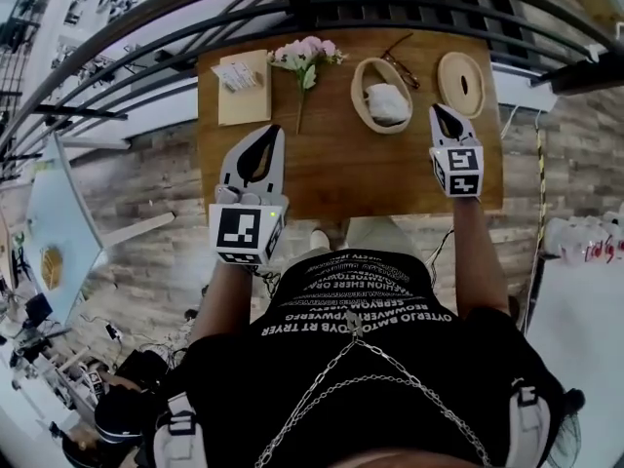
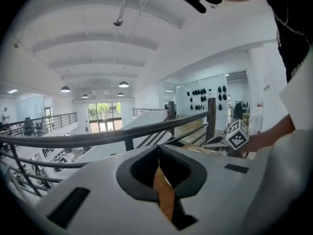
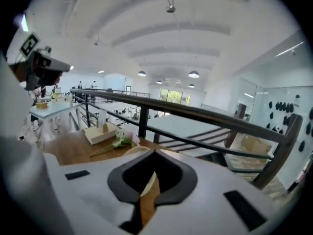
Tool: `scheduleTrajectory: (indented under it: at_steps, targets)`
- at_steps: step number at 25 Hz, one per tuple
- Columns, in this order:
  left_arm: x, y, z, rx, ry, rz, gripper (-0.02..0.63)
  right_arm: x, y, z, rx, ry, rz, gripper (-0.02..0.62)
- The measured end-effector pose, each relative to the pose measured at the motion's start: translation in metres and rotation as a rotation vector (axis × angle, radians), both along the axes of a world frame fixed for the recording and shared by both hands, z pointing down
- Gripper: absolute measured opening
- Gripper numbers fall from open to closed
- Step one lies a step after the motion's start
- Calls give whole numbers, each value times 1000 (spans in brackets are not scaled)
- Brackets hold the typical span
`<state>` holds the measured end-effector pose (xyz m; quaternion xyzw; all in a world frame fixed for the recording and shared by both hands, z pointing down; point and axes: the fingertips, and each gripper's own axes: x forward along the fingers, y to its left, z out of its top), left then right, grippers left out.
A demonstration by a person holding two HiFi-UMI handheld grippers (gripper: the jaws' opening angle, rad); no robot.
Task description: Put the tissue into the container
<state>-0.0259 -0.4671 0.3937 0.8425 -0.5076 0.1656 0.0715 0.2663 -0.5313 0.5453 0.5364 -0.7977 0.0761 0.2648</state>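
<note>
A crumpled white tissue (image 1: 388, 102) lies inside the oval tan container (image 1: 359, 91) at the back of the wooden table (image 1: 341, 174). The container's oval lid (image 1: 460, 83) lies to its right. My right gripper (image 1: 436, 109) hovers just right of the container, shut and holding nothing; its own view shows the jaws (image 3: 154, 152) closed together above the container rim (image 3: 133, 149). Over the table's left half my left gripper (image 1: 274, 131) is also shut and empty, and its jaws (image 2: 158, 148) meet with only wood showing below them.
A tissue box (image 1: 243, 84) on a tan pad sits at the table's back left, with pink flowers (image 1: 306, 55) beside it. Glasses (image 1: 402, 64) lie behind the container. A dark railing (image 1: 322, 8) runs along the far edge. The person stands at the near edge.
</note>
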Motion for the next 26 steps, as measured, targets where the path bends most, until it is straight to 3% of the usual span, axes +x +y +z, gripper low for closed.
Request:
scheduleTrajectory:
  at_steps: [5, 13, 20, 26]
  targets:
    - [-7, 21, -25, 70, 13, 46, 29, 6, 49, -89, 156, -18, 62, 14]
    - [-21, 57, -62, 160, 36, 116, 29, -17, 133, -175, 284, -43, 99, 14]
    - [-21, 87, -61, 162, 66, 164, 29, -31, 191, -216, 350, -37, 120, 14]
    - [-32, 94, -53, 156, 55, 167, 29, -49, 200, -209, 350, -52, 116, 14]
